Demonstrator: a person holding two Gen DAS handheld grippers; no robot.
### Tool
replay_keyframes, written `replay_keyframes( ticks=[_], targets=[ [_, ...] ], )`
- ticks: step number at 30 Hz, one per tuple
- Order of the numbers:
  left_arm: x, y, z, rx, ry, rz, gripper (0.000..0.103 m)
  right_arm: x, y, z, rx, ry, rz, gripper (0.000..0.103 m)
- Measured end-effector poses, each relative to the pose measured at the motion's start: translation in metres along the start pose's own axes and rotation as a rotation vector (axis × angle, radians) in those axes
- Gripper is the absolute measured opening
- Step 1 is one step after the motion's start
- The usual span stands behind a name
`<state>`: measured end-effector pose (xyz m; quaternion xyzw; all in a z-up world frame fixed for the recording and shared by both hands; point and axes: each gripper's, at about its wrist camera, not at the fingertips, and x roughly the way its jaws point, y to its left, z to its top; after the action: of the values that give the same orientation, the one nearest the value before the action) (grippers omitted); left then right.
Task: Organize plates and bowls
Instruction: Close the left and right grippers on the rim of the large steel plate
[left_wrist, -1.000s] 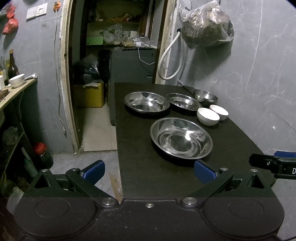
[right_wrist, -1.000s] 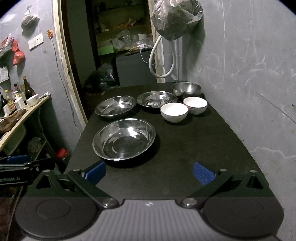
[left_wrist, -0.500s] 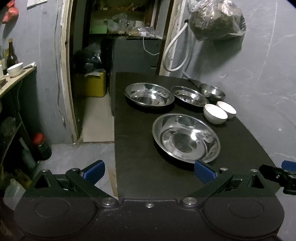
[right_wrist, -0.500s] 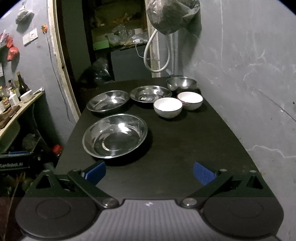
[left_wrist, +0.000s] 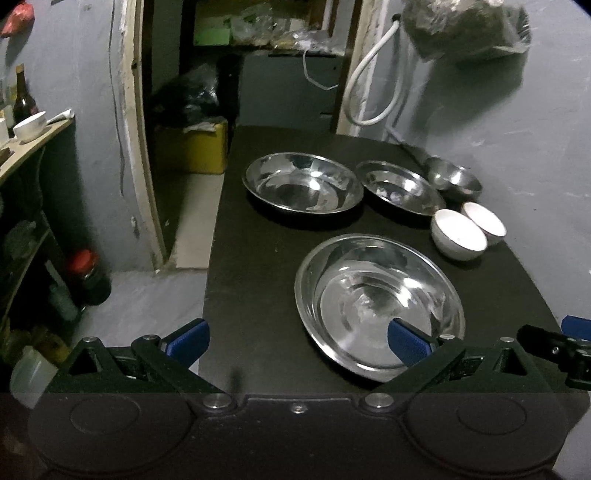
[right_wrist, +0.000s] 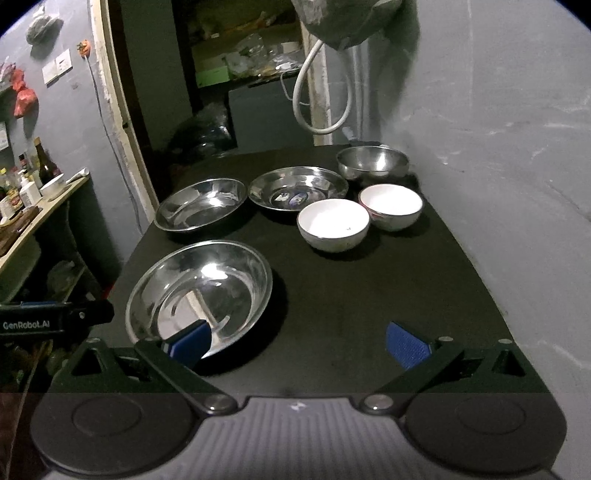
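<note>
On the black table (left_wrist: 258, 266) (right_wrist: 351, 280) lie three steel plates: a large near one (left_wrist: 376, 302) (right_wrist: 199, 291), a far left one (left_wrist: 303, 182) (right_wrist: 201, 203) and a far middle one (left_wrist: 400, 186) (right_wrist: 297, 186). Two white bowls (left_wrist: 458, 236) (left_wrist: 484, 221) (right_wrist: 332, 223) (right_wrist: 391, 205) sit to the right, and a steel bowl (left_wrist: 452, 177) (right_wrist: 373, 162) stands behind them. My left gripper (left_wrist: 295, 338) is open and empty at the near plate's front left edge. My right gripper (right_wrist: 297, 341) is open and empty just right of that plate.
A grey wall (right_wrist: 517, 147) runs along the table's right side, with a hanging bag (left_wrist: 465, 29) and a white hose (left_wrist: 369, 92). A doorway (left_wrist: 229, 74) opens behind. A shelf with bottles and a bowl (left_wrist: 29, 125) stands at the left.
Both grippers have moved forward over the table toward the near steel plate, which now looks larger. Both stay open. Nothing on the table has moved.
</note>
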<state>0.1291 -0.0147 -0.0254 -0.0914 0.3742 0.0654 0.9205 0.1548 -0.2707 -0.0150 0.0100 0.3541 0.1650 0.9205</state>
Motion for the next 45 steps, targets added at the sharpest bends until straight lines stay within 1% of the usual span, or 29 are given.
replay_keyframes(
  ticks=[4, 7, 9, 12, 14, 16, 18, 20, 22, 26, 29, 32, 35, 37, 40, 42, 43, 45],
  targets=[
    [0.007, -0.004, 0.014, -0.010, 0.024, 0.059, 0.102, 0.015, -0.007, 0.015, -0.015, 0.002, 0.054, 0.103],
    [0.013, -0.003, 0.025, -0.014, 0.007, 0.141, 0.102, 0.026, -0.004, 0.023, -0.067, -0.020, 0.081, 0.103],
    [0.016, 0.004, 0.033, -0.031, 0.005, 0.183, 0.102, 0.035, 0.001, 0.027, -0.090, -0.017, 0.111, 0.103],
    [0.020, 0.018, 0.046, -0.045, 0.006, 0.208, 0.102, 0.051, 0.011, 0.034, -0.087, 0.001, 0.165, 0.103],
    [0.027, 0.027, 0.055, -0.032, 0.012, 0.208, 0.102, 0.060, 0.017, 0.039, -0.067, 0.019, 0.182, 0.103],
    [0.038, 0.036, 0.066, -0.010, 0.006, 0.195, 0.102, 0.070, 0.022, 0.047, -0.039, 0.023, 0.193, 0.103],
    [0.052, 0.045, 0.080, 0.003, 0.001, 0.179, 0.102, 0.079, 0.029, 0.054, -0.021, 0.024, 0.187, 0.103],
    [0.069, 0.054, 0.095, 0.009, -0.003, 0.146, 0.102, 0.087, 0.036, 0.064, -0.007, 0.032, 0.161, 0.103],
    [0.086, 0.062, 0.109, 0.017, -0.014, 0.119, 0.102, 0.096, 0.042, 0.074, 0.008, 0.025, 0.169, 0.103],
    [0.124, 0.071, 0.131, 0.042, 0.002, 0.062, 0.102, 0.121, 0.054, 0.089, 0.020, 0.033, 0.147, 0.103],
    [0.148, 0.074, 0.143, 0.071, 0.003, 0.027, 0.102, 0.139, 0.063, 0.095, 0.038, 0.036, 0.156, 0.102],
    [0.167, 0.073, 0.153, 0.089, 0.014, -0.003, 0.102, 0.156, 0.072, 0.099, 0.044, 0.050, 0.149, 0.097],
    [0.183, 0.074, 0.159, 0.094, 0.031, -0.031, 0.102, 0.171, 0.078, 0.102, 0.065, 0.056, 0.140, 0.094],
    [0.190, 0.076, 0.160, 0.090, 0.044, -0.051, 0.100, 0.180, 0.081, 0.104, 0.090, 0.063, 0.139, 0.092],
    [0.199, 0.078, 0.161, 0.088, 0.062, -0.080, 0.094, 0.190, 0.085, 0.106, 0.108, 0.075, 0.129, 0.085],
    [0.202, 0.079, 0.161, 0.087, 0.072, -0.103, 0.086, 0.196, 0.086, 0.107, 0.118, 0.082, 0.123, 0.080],
    [0.203, 0.079, 0.161, 0.085, 0.077, -0.113, 0.084, 0.197, 0.086, 0.108, 0.123, 0.083, 0.123, 0.079],
    [0.205, 0.080, 0.161, 0.079, 0.080, -0.135, 0.077, 0.201, 0.088, 0.109, 0.131, 0.084, 0.124, 0.075]
  ],
)
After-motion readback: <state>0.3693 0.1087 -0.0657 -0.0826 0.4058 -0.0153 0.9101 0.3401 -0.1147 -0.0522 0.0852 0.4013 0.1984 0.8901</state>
